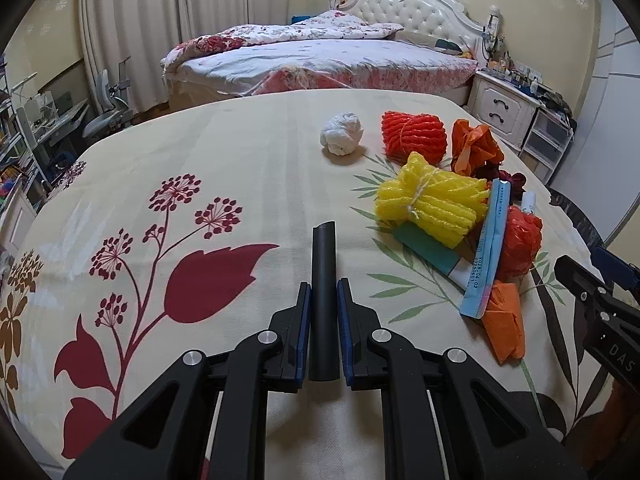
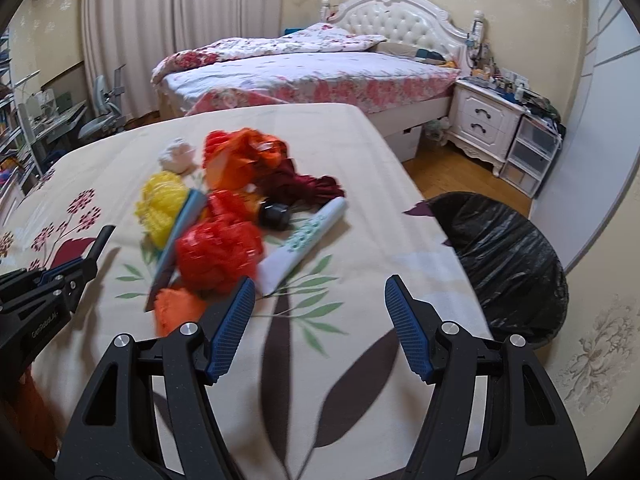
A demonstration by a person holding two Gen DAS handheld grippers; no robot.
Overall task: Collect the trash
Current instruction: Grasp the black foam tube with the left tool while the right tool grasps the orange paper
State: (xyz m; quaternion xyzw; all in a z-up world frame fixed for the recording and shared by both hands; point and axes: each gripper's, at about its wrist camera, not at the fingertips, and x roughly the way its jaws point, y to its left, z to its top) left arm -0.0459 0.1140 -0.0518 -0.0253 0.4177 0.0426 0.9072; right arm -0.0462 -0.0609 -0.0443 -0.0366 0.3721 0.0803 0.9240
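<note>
The left gripper [image 1: 324, 320] pinches a black tube [image 1: 323, 280] between its jaws. The right gripper [image 2: 320, 320] has its jaws spread — the trash pile [image 2: 218, 256] lies just ahead-left, the black-lined bin [image 2: 512, 264] to the right.

The left gripper [image 2: 86, 264] reads "GenRobot.AI"; the blue strip [image 1: 490, 248] reads "2023.06.02".

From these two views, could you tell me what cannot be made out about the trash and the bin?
- Bin, right wrist view: inside hidden by its black liner; absent from left view.
- Black tube, left view: near end hidden between the left gripper fingers.
- Pile, right view: motion blur smears details.
</note>
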